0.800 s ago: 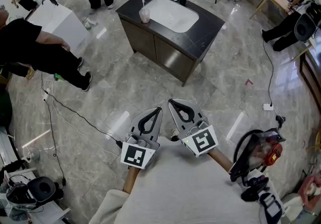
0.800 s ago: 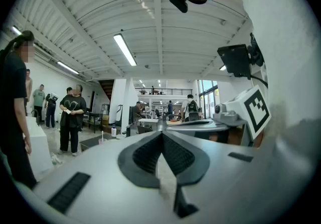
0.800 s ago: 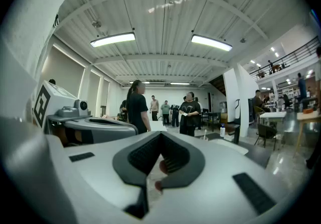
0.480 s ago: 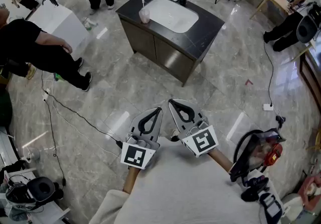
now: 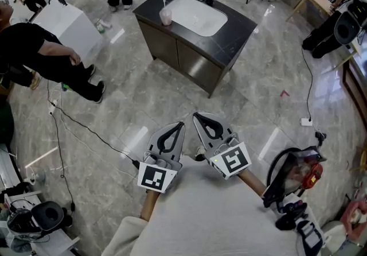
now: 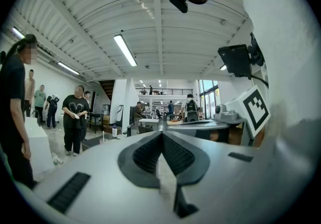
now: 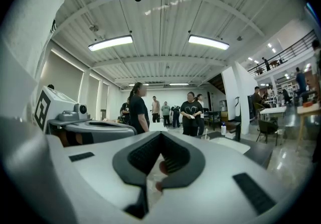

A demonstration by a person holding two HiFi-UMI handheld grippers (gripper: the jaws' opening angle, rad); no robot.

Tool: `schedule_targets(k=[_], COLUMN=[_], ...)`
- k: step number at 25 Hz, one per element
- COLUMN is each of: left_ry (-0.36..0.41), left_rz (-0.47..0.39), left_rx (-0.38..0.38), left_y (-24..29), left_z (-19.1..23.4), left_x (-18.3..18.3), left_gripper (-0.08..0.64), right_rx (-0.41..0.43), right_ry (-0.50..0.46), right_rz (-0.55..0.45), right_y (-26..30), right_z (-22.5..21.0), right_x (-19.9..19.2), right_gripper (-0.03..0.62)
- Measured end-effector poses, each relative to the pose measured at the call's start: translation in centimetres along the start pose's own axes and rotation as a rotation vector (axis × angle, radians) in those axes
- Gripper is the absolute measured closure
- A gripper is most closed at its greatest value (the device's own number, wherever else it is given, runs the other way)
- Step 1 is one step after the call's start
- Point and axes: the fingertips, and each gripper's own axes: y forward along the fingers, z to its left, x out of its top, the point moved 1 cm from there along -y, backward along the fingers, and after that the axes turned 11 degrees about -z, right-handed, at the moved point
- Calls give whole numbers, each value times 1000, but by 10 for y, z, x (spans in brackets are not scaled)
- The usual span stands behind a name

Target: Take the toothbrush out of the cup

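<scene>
A grey marble floor (image 5: 172, 94) fills most of the head view. At its far side stands a dark counter (image 5: 235, 34) with a white sink (image 5: 198, 16) set into it. Near the person's body, the left claw (image 5: 182, 125) and right claw (image 5: 195, 115) sit side by side, pointing level toward the counter — each with its jaws pressed together on nothing. The cup (image 5: 166, 17) stands on the counter's left edge just beside the sink, well apart from both claws — far ahead and slightly left of them. The toothbrush (image 5: 164, 3) sticks up out of the cup.
</scene>
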Motion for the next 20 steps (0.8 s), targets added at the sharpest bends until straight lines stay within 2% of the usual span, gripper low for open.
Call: schedule_targets(k=[10,20], left_ry=[-11,-23], left_rz=[-2,-9], left_rx=[-21,-44], left_y=[-10,-31], left_z=[6,34], left_x=[2,5], left_gripper=[557,557], right_rx=[-39,-56], right_ry=[8,-6], right_rz=[0,9], right_y=[1,23], right_z=[6,34], right_x=[0,-6], right_gripper=[589,589])
